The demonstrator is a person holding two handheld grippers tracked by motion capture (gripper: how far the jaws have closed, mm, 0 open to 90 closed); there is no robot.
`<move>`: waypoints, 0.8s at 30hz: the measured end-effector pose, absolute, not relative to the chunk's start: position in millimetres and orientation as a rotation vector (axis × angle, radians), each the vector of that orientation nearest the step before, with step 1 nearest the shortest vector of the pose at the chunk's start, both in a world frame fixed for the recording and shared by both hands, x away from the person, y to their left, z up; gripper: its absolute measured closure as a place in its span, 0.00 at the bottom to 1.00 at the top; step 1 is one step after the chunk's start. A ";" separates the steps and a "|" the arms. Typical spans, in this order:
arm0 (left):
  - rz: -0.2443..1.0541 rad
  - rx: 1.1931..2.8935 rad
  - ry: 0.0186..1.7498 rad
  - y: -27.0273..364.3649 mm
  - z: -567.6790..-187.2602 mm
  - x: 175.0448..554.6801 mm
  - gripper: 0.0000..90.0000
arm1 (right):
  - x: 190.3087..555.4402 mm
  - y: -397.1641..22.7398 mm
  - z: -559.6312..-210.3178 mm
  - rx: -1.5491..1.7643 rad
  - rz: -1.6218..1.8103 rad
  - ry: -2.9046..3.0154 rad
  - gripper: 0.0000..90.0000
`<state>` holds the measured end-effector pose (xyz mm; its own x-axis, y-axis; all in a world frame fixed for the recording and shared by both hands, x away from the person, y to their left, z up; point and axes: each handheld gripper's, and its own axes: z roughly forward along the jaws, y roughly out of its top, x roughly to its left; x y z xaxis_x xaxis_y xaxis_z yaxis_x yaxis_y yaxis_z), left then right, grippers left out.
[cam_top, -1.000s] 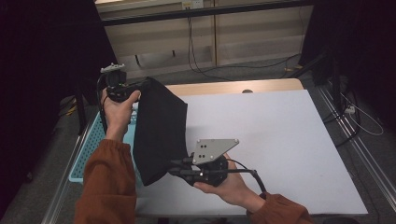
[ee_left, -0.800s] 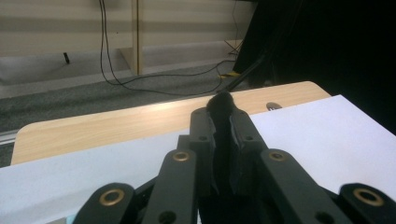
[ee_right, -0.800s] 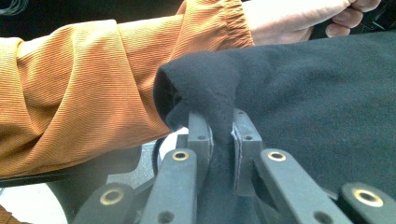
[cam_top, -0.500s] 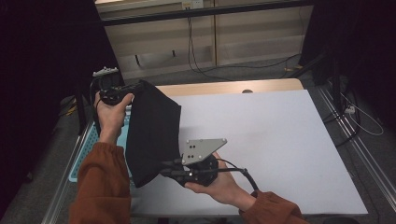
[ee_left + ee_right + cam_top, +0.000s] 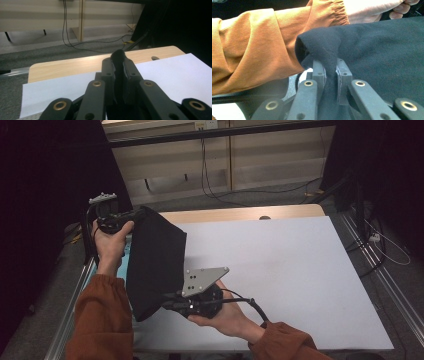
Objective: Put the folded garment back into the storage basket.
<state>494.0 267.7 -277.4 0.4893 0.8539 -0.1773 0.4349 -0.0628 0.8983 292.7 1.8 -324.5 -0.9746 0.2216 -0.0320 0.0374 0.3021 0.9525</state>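
Black cloth (image 5: 156,265): I am seeing it hanging stretched between my two grippers, over the left part of the white table (image 5: 280,270), its lower edge drooping toward the near left corner.
Left gripper (image 5: 141,213): I am holding it raised at the far left; its jaws are pinching nearly closed on the cloth's upper corner, a tuft of black fabric (image 5: 118,55) poking out past the tips.
Right gripper (image 5: 167,304): I am keeping it low near the table's front edge; its jaws are clamping a bunched fold of the cloth (image 5: 324,50), with fabric filling the narrow gap between the pads.
Sleeve (image 5: 262,42): the orange forearm is lying just beyond the pinched fold in the right gripper view.
Wooden strip (image 5: 240,214): running along the table's far edge.
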 end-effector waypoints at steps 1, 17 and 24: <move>0.501 1.678 1.116 269.1 -277.3 494.0 0.91 | 293.4 3.1 -324.4 0.240 1.753 2.407 0.91; 0.542 1.674 1.126 292.5 -270.9 492.2 0.91 | 298.7 25.6 -320.6 0.197 1.751 2.416 0.91; 0.555 1.651 1.153 305.3 -272.4 492.6 0.91 | 303.3 30.7 -320.4 0.206 1.749 2.416 0.91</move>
<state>492.6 305.3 -272.4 0.4386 0.8833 -0.1657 0.4217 -0.0395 0.9059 303.3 30.7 -320.4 -0.9790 0.1994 -0.0425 0.0220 0.3102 0.9504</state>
